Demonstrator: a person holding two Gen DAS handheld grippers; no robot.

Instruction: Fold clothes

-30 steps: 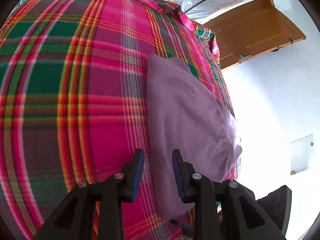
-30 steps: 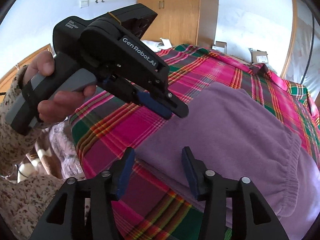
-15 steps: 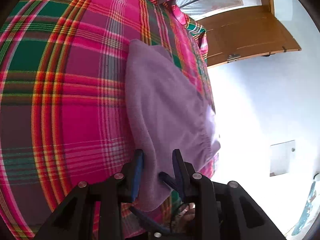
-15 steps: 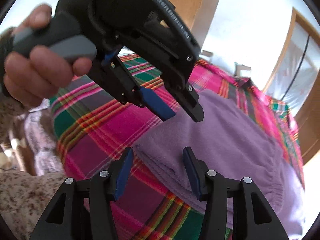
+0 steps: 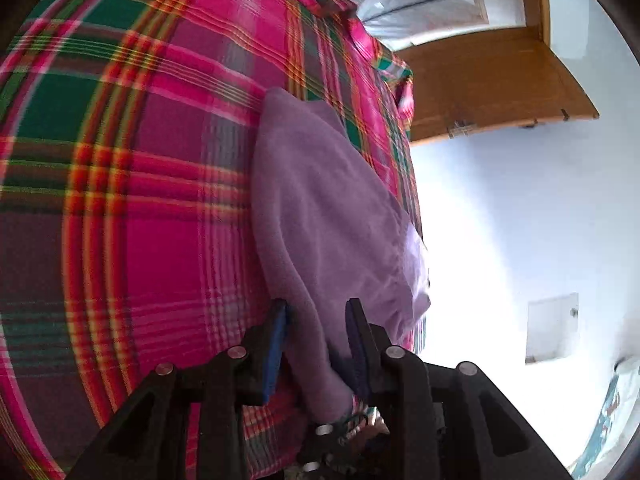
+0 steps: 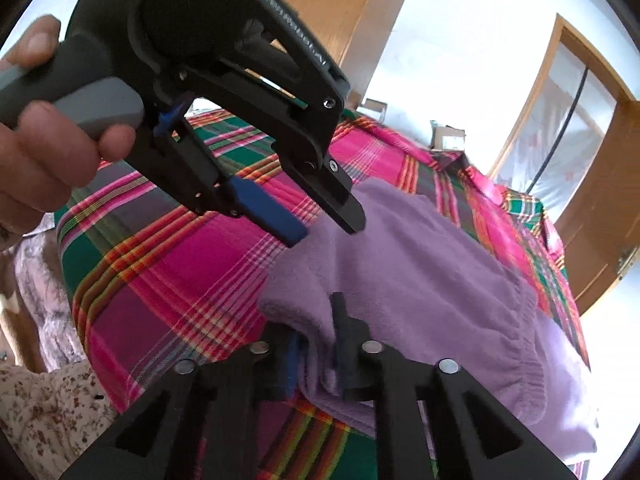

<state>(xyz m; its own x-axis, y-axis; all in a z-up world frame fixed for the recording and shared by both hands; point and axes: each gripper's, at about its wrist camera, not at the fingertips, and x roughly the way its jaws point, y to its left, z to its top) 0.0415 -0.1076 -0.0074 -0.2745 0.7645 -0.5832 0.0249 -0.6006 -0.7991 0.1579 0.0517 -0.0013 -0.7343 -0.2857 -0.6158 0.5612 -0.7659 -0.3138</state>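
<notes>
Purple fleece clothing (image 6: 420,280) lies on the plaid bedspread (image 6: 180,280), near its edge, and looks folded at least once already, with an elastic band showing on the right. On the left, a hand (image 6: 44,148) holds the left gripper (image 6: 328,224) just above the cloth's corner, its fingers apart and holding nothing. To the right, the right gripper (image 6: 316,344) is pinched tight on the near folded edge. I think one more fold is left.
</notes>
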